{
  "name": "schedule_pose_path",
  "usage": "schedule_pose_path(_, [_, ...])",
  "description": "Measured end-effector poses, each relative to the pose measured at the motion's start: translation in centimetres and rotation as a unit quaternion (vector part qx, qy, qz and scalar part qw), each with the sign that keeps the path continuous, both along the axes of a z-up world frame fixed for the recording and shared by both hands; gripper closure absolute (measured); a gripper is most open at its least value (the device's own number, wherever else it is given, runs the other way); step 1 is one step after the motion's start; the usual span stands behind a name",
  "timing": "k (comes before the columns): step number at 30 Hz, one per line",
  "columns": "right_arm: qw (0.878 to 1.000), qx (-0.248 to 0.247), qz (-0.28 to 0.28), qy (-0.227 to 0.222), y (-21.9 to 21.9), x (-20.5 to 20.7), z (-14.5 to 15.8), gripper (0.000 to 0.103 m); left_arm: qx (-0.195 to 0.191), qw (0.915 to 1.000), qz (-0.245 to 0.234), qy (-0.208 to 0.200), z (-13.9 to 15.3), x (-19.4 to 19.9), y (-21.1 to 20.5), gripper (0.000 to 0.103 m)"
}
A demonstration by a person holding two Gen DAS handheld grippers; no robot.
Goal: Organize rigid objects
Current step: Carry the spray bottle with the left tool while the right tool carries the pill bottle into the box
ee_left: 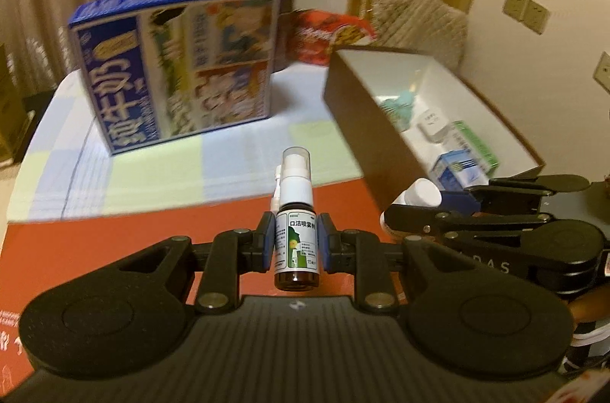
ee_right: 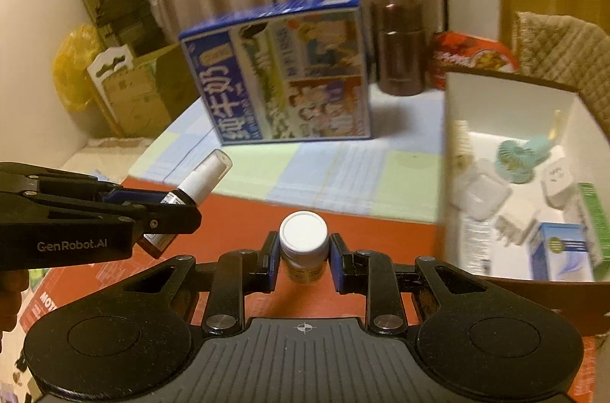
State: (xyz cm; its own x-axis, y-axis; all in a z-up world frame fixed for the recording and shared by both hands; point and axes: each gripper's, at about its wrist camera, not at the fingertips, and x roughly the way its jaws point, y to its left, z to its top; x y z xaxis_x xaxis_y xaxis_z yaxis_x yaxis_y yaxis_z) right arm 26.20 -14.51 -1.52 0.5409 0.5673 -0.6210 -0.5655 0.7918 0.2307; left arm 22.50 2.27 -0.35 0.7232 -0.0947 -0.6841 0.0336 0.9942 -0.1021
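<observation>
My left gripper (ee_left: 296,244) is shut on a small brown spray bottle (ee_left: 295,231) with a white nozzle, a clear cap and a green-and-white label, held upright above the red mat (ee_left: 114,243). The right wrist view shows the same spray bottle (ee_right: 202,180) tilted in the left gripper (ee_right: 167,208) at left. My right gripper (ee_right: 303,258) is shut on a small white-capped jar (ee_right: 304,243) with a yellowish label. That jar (ee_left: 419,193) shows in the right gripper (ee_left: 427,208) at the right of the left view. Both are lifted near the open cardboard box (ee_left: 366,136).
The brown box with white inside (ee_right: 511,105) holds a teal fan (ee_right: 522,151), white plugs and cases, and a blue-and-white carton (ee_right: 564,250). A blue milk carton box (ee_right: 289,71) stands behind on a checked cloth (ee_right: 324,174). A dark flask (ee_right: 398,48) and a red packet (ee_right: 469,56) stand further back.
</observation>
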Motion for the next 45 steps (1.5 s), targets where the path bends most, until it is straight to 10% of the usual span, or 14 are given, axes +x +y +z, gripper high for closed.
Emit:
schedule_pose_path(19, [0.995,0.006,-0.101,-0.017,-13.0,3.4,2.1,0.08,-0.019,0.9951,-0.096,-0.015,0.9,6.2,-13.1,0.083])
schedule_pose_path(45, [0.993,0.013,-0.107,0.046,-17.6,10.8,-1.6,0.08,-0.019,0.9954,-0.073,0.058,-3.0,14.2,-17.0,0.083])
